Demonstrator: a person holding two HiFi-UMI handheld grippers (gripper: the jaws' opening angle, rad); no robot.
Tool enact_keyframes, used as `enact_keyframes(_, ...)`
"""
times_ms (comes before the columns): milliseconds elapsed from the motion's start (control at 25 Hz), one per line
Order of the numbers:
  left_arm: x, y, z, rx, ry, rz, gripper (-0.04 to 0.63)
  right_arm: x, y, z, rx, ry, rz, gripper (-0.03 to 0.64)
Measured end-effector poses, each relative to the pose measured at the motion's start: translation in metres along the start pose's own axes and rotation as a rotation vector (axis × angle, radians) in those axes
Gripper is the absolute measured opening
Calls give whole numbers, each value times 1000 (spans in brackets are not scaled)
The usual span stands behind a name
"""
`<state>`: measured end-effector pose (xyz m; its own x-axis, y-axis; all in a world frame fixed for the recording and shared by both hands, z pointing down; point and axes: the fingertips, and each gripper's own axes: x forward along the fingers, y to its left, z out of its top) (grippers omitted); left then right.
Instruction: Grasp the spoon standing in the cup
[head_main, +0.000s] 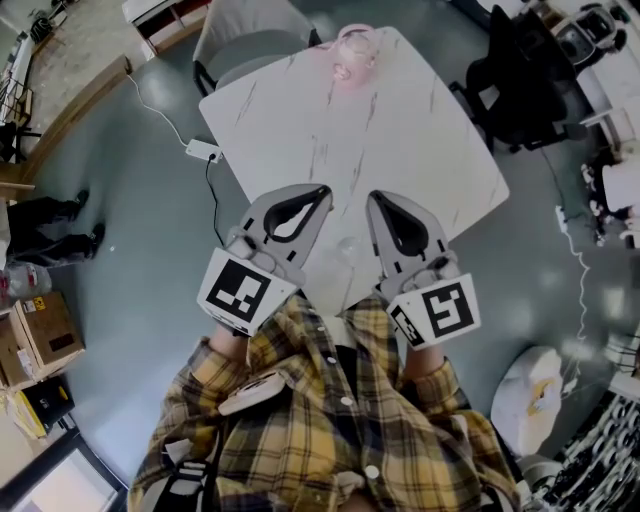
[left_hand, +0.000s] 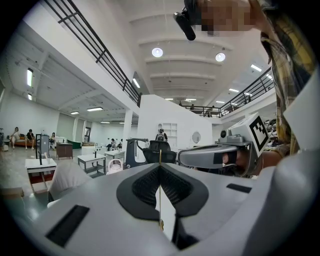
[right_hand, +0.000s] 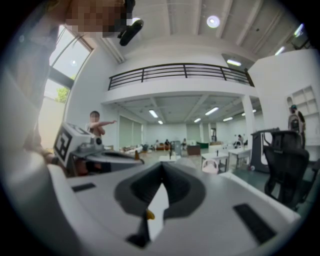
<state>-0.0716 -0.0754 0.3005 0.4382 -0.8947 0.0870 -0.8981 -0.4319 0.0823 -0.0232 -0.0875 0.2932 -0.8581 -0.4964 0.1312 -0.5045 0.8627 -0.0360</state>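
Left gripper and right gripper both closed, empty, side by side over the table (cup well apart)

Floor: was smooth grey-teal
Table: white, marbled top
Chairs: grey chair at the table's far edge, black office chair to its right
Upstairs: black mezzanine railing
Light: round ceiling lamps were on

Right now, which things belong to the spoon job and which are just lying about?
Job: pink cup at table's far edge (spoon too blurred to tell); left hand-held gripper, right hand-held gripper, both shut.
Lying about: office chair, power strip, cardboard box.
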Motion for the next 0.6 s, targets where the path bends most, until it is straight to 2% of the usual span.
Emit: enact_keyframes(600, 7, -5, -1, -5, 5, -45, 15, -4, -5, -5, 7, 19, -40, 31)
